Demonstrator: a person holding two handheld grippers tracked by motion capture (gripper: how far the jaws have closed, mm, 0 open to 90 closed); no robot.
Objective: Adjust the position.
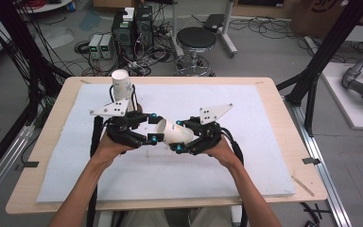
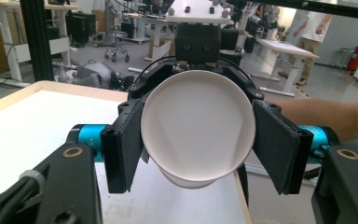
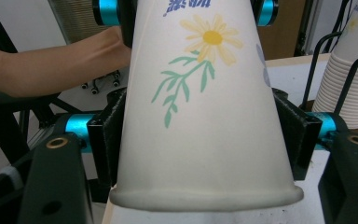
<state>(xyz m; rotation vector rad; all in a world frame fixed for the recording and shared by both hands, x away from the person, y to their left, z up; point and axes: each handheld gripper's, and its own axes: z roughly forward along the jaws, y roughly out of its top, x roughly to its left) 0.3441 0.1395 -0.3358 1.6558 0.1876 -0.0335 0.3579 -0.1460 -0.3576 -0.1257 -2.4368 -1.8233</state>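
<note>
A paper cup (image 1: 174, 133) is held on its side above the white surface (image 1: 246, 170), its long axis running level between the two tools. Its base is clamped by the left tool (image 1: 152, 127), its wider rim end by the right tool (image 1: 179, 137). A daisy with a green stem is printed on it; the blue writing cannot be read. A stack of cups (image 1: 121, 85) stands behind.

A: Where does the high view sit?
B: Above the counter (image 1: 264, 101), looking forward and down.
A: The gripper views?
B: Close, facing opposite ends of one paper cup (image 2: 198, 133).
</note>
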